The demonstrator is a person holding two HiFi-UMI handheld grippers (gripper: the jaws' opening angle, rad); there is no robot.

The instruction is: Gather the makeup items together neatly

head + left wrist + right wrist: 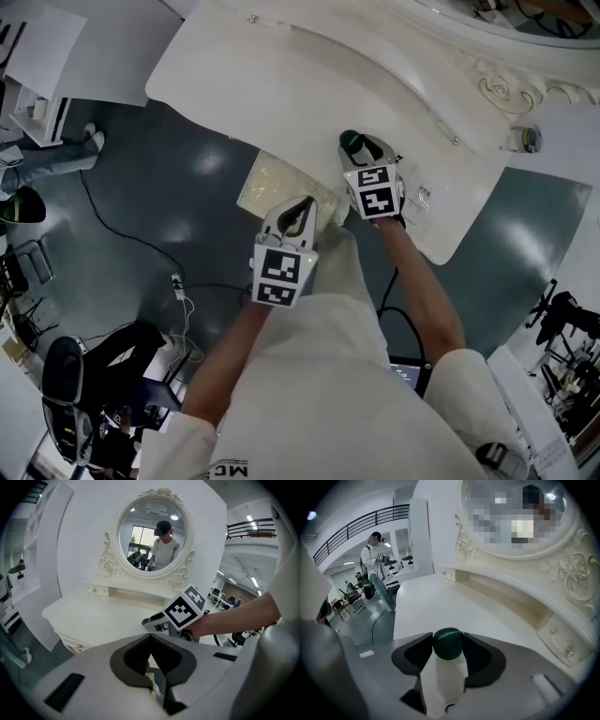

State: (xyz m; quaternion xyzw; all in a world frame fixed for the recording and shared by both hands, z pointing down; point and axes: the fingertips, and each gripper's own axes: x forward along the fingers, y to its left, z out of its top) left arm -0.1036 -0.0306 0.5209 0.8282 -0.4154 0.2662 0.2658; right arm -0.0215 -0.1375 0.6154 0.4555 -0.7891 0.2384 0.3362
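A white bottle (449, 679) with a dark green cap (448, 645) stands between the jaws of my right gripper (448, 639), which is shut on it just below the cap. In the head view my right gripper (361, 143) hovers over the near right part of the white dressing table (281, 84). My left gripper (302, 208) hangs off the table's front edge, over a cream cushion (267, 183). Its jaws meet at the tips (150, 639) with nothing held. A small jar (525, 139) sits on the raised ledge at the far right.
An oval mirror (152, 536) in an ornate frame backs the table. Small drawers with knobs (569, 651) run under the ledge. Cables (122, 230) trail over the dark floor to the left. A person (375, 559) stands further off on the left.
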